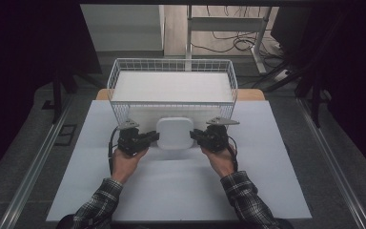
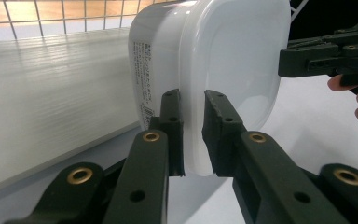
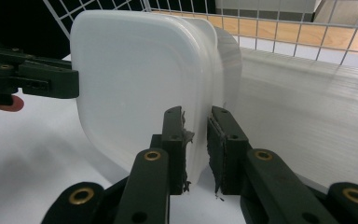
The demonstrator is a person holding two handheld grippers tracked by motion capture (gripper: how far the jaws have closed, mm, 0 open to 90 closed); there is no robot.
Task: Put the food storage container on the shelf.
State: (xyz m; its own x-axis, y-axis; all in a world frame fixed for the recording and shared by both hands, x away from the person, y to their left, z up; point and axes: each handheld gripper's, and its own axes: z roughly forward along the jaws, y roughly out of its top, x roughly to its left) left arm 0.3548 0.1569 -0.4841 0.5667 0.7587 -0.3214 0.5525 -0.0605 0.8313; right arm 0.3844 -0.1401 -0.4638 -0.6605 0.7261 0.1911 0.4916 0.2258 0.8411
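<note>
Held thing: a white plastic container (image 1: 174,133) with its lid on, carried between the two claws, just in front of the wire basket (image 1: 116,76).
Left claw (image 1: 153,137): pinching the container's rim on its own side; in the left gripper view the pads (image 2: 172,122) press the thin lip from both faces.
Right claw (image 1: 196,135): pinching the opposite rim the same way, pads (image 3: 173,135) clamped on the lip.
Why two grips: the rim is the only thin edge a claw can close on, and one on each side likely keeps the box level.
Why here: the basket stands just beyond both claws, so the lift seems meant to clear its wall.
Below the claws: the white surface (image 1: 181,191), apparently not touching the container.
</note>
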